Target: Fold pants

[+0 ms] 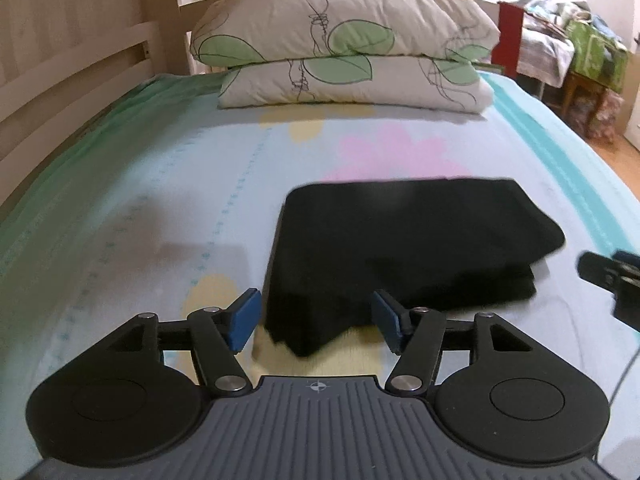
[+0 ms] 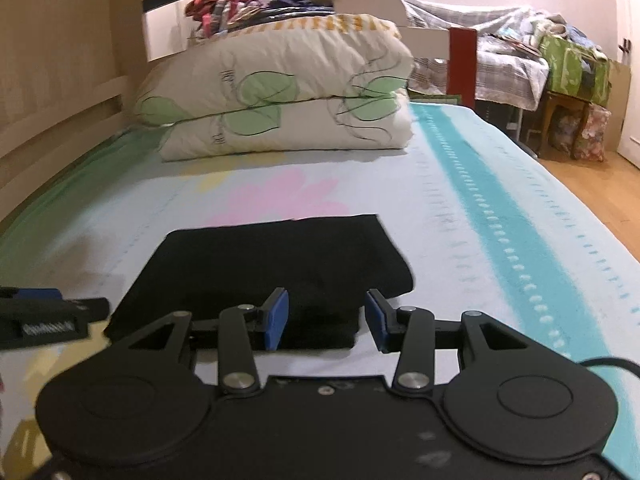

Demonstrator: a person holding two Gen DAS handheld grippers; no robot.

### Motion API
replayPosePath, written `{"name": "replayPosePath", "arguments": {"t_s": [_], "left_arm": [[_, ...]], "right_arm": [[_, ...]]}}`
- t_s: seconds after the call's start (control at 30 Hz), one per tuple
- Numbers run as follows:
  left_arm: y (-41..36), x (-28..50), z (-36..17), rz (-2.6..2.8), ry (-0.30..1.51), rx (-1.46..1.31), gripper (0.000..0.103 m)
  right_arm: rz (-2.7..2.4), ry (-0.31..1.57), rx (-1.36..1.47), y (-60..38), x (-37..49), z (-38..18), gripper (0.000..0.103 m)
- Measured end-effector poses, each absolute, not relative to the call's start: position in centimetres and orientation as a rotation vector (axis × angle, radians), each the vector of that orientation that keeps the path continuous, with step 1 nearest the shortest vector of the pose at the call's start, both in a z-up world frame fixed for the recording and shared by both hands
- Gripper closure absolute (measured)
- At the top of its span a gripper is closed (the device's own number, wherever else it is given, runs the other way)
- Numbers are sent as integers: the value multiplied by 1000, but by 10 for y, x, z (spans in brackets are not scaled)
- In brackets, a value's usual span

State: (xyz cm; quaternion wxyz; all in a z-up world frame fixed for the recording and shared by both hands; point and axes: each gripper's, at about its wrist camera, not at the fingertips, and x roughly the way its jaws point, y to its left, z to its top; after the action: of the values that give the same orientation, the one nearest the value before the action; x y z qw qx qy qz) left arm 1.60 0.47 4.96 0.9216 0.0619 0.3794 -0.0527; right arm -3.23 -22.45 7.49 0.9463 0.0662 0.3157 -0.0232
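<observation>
Black pants (image 1: pixel 400 248) lie folded into a thick rectangular stack on the pale blue bed sheet (image 1: pixel 160 208). My left gripper (image 1: pixel 316 320) stands open just in front of the stack's near left corner, its blue pads (image 1: pixel 244 322) apart and free of the cloth. The same pants (image 2: pixel 264 272) show in the right wrist view, where my right gripper (image 2: pixel 326 318) is open at the stack's near right corner, nothing pinched between its pads (image 2: pixel 276 320). Each gripper's tip shows at the edge of the other's view.
Two stacked leaf-print pillows (image 1: pixel 340 52) lie at the head of the bed, a wooden rail (image 1: pixel 76 80) runs along the left. The bed's right edge drops to a wood floor (image 2: pixel 592 196). Cluttered furniture (image 2: pixel 560 68) stands at the back right.
</observation>
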Motion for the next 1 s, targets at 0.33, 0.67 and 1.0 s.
{"name": "replayPosePath", "arguments": {"t_s": [0.33,0.67,1.0], "left_arm": [[25,12,45,-122,815,32,43],[25,15,40,-123,838,14,43],[26,16,39,-123,845,5,43]], "right_arm": [[-24,655,95,-186,-51,79,58],[-35,685,87,-179,-59,76,58],[-36,692,87,-181,-56,77,58]]}}
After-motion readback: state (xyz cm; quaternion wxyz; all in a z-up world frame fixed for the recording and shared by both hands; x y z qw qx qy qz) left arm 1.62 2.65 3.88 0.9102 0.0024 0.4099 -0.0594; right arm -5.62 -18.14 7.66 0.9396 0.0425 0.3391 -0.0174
